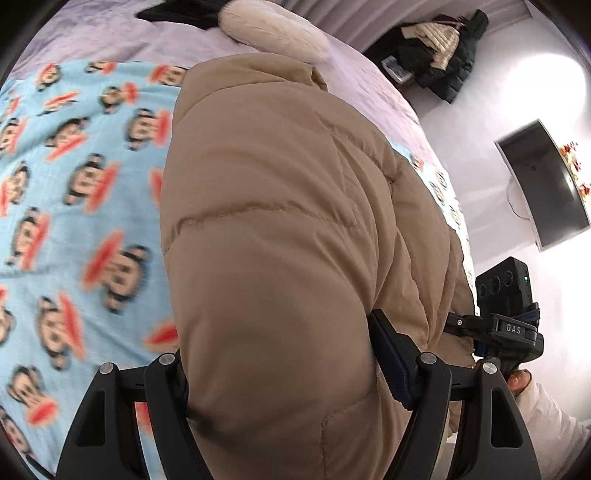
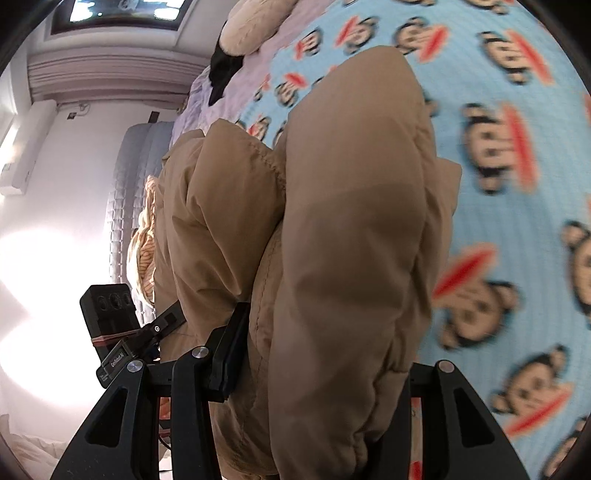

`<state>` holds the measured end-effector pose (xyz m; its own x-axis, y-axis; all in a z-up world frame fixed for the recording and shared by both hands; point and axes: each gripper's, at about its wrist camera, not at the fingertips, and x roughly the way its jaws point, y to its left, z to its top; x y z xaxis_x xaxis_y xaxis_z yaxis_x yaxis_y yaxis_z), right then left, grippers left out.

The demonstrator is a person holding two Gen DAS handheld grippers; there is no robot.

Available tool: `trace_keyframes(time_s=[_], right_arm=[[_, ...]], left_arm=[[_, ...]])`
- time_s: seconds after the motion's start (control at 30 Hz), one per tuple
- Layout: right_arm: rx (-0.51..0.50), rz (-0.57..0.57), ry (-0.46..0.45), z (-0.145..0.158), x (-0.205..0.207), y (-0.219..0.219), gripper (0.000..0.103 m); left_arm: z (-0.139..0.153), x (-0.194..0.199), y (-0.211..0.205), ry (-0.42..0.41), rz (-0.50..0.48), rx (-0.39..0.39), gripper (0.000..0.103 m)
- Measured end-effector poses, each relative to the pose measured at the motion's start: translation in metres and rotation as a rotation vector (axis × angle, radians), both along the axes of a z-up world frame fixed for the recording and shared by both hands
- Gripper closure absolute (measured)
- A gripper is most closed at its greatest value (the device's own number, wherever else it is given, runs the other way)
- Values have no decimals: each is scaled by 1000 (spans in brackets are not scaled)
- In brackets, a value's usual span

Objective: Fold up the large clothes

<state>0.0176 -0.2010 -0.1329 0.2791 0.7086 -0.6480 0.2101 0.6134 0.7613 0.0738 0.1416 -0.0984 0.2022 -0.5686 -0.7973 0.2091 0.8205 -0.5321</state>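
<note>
Gripping a bulky tan quilted puffer jacket point(image 1: 280, 229) from both ends: left gripper point(image 1: 291, 373) spread wide yet clamped on a thick padded roll of the fabric, blue-faced pad point(image 1: 391, 365) pressed into the right flank of the bulge, opposite pad buried behind the cloth. Right gripper point(image 2: 321, 373) likewise pinching the same jacket point(image 2: 343, 258), narrower in its stance, black pad point(image 2: 229, 354) pushed against the left of the bundle, other finger hidden under the folds. Jacket lifted and draped away from both tools, far end reaching over a light-blue fleece blanket printed with red-mouthed cartoon monkey faces point(image 1: 77, 206), that blanket spread on a bed with a pale lilac sheet point(image 1: 110, 37). Blanket pattern blurred in both views. Seen from the left wrist: right gripper point(image 1: 506, 325) just beside the jacket's right edge, held by a hand point(image 1: 519, 380) in a white sleeve point(image 1: 554, 417); a fluffy cream pillow point(image 1: 277, 37) and a black garment point(image 1: 184, 13) near the head of the bed; a heap of dark and cream coats point(image 1: 439, 51) off to the side; a grey flat screen point(image 1: 543, 184). Seen from the right wrist: left gripper point(image 2: 122, 332) just beside the jacket's left edge, a quilted grey mattress side point(image 2: 125, 206) behind.
</note>
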Motion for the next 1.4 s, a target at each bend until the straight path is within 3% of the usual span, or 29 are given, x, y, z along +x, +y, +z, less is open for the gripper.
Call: trace_keyframes(time_s=[0.17, 0.37, 0.5, 0.63, 0.77, 0.87, 0.93, 1.07, 1.2, 1.4], right_arm=[[-7, 44, -5, -14, 35, 57, 55], [-74, 68, 53, -44, 63, 105, 55], [-126, 42, 98, -47, 62, 112, 52], [-273, 56, 128, -21, 56, 110, 48], [-487, 45, 55, 29, 39, 107, 48], [-499, -1, -30, 64, 22, 106, 50], [-464, 14, -51, 70, 13, 119, 69], [-514, 144, 7, 45, -5, 151, 76], [-526, 182, 112, 4, -19, 158, 79], [-535, 197, 195, -42, -29, 157, 83]], left_arm=[[-15, 24, 57, -21, 60, 53, 26], [-60, 40, 84, 25, 107, 158, 25], [-73, 39, 93, 44, 122, 149, 23], [-73, 40, 92, 41, 120, 157, 23], [-68, 34, 88, 46, 129, 160, 21], [-66, 34, 84, 38, 135, 186, 20], [-65, 34, 83, 40, 138, 186, 20], [-63, 34, 83, 45, 141, 203, 20], [-55, 32, 82, 29, 140, 251, 20], [-20, 34, 88, -118, 172, 334, 20]])
